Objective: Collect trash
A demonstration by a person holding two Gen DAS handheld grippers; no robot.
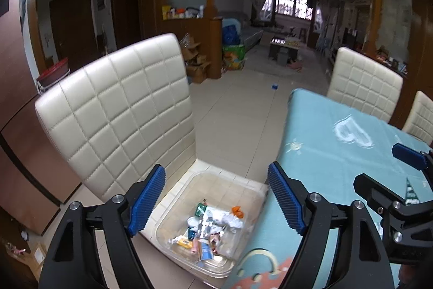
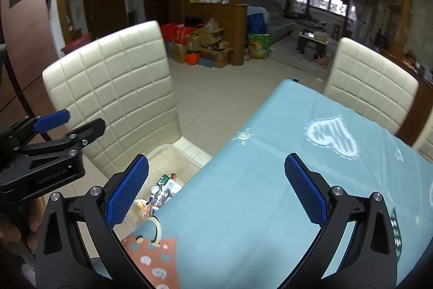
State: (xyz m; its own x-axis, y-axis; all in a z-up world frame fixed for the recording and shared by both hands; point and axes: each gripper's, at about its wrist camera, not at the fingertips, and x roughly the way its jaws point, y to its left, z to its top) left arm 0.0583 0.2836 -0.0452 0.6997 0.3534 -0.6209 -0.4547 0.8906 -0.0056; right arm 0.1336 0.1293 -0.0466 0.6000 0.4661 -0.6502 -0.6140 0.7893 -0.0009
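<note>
Trash (image 1: 208, 228) lies heaped in a clear plastic container (image 1: 173, 210) that sits on the seat of a cream quilted chair (image 1: 116, 110), just left of the table (image 1: 338, 153). The heap is a mix of crumpled wrappers, white paper scraps, a green packet and a small orange piece. In the right wrist view part of the same bin and its wrappers (image 2: 162, 191) shows past the table's near left edge.

The left gripper (image 1: 216, 199) hangs above the container with its jaws spread wide and nothing between them. The right gripper (image 2: 216, 189) is over the table with its jaws also wide apart and holding nothing; its blue pads frame bare cloth.

A light blue tablecloth (image 2: 270, 180) with a white heart print (image 2: 333, 138) covers the table. A second cream chair (image 2: 368, 88) stands at the table's far side. Beyond, on the tiled floor (image 2: 216, 88), cardboard boxes (image 2: 213, 45) are piled by a wooden partition.
</note>
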